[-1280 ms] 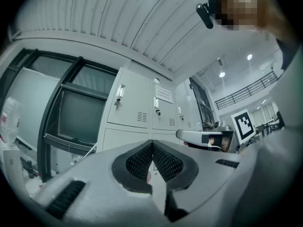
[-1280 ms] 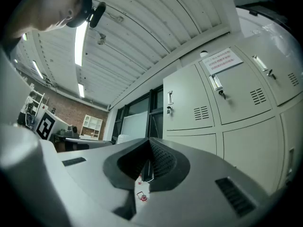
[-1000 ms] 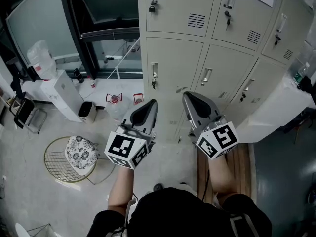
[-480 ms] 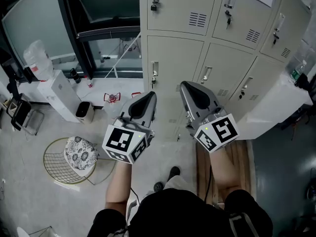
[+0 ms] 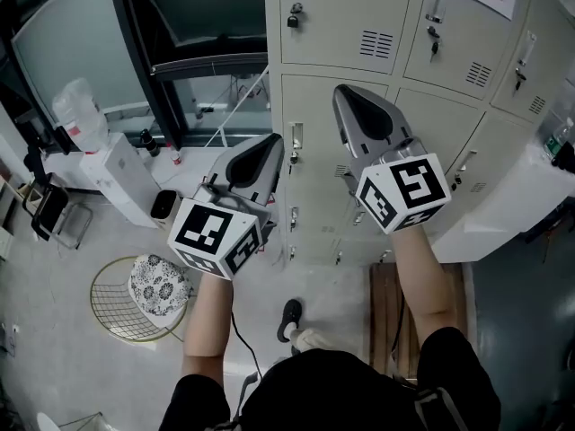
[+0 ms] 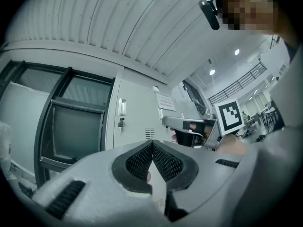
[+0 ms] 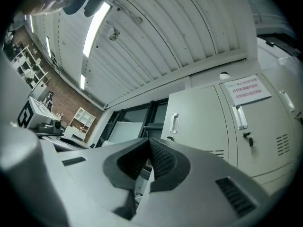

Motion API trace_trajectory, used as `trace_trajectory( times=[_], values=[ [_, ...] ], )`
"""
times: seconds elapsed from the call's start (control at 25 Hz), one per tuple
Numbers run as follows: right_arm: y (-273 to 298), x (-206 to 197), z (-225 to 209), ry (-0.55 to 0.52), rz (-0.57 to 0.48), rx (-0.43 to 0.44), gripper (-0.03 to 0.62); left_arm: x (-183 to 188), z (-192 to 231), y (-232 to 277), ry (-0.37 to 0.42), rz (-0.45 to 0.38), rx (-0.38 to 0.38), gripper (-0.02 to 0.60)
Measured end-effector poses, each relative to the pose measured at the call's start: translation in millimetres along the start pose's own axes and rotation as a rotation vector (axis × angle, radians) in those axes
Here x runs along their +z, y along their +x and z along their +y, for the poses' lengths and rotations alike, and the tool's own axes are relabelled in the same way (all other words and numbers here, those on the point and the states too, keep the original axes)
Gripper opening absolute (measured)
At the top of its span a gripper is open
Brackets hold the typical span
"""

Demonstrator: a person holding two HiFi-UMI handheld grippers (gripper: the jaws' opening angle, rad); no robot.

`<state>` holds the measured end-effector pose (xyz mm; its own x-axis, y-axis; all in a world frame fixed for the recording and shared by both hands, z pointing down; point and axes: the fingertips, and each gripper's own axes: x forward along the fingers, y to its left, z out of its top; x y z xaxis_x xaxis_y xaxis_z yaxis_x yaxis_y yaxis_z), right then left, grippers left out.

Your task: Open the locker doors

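A bank of beige lockers (image 5: 346,25) fills the top of the head view, every door closed. Each door has a small recessed handle, such as the middle-row one (image 5: 296,142). My left gripper (image 5: 274,144) is raised in front of the left column, shut, with nothing held. My right gripper (image 5: 346,95) is higher, in front of the middle row, also shut and empty. In the left gripper view the jaws (image 6: 152,144) meet at their tips before a locker door (image 6: 135,112). The right gripper view shows closed jaws (image 7: 149,141) below two upper doors (image 7: 199,112) with handles.
A dark window frame (image 5: 148,52) stands left of the lockers. On the floor are a white box-like unit (image 5: 112,182), a wire stool with a patterned cushion (image 5: 157,281) and a wooden pallet (image 5: 391,312). A white appliance (image 5: 512,196) sits at the right.
Both grippers have risen toward the lockers, the right one further than the left. Their jaws stayed shut. The person has stepped closer to the lockers.
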<state>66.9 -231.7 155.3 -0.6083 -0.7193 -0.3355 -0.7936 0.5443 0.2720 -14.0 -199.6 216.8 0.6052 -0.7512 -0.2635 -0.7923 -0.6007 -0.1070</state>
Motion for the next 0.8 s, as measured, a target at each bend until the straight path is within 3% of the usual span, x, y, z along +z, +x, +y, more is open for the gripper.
trace_trajectory(
  times=[0.24, 0.68, 0.8],
  values=[
    [50, 14, -12, 0.003, -0.053, 0.021, 0.005, 9, 29, 25, 0.008, -0.008, -0.030, 0.018],
    [120, 15, -35, -0.020, -0.077, -0.016, 0.008, 19, 83, 72, -0.016, -0.034, -0.104, 0.018],
    [138, 17, -41, -0.029, -0.077, -0.020, 0.046, 25, 96, 83, -0.009, -0.044, -0.125, 0.018]
  ],
)
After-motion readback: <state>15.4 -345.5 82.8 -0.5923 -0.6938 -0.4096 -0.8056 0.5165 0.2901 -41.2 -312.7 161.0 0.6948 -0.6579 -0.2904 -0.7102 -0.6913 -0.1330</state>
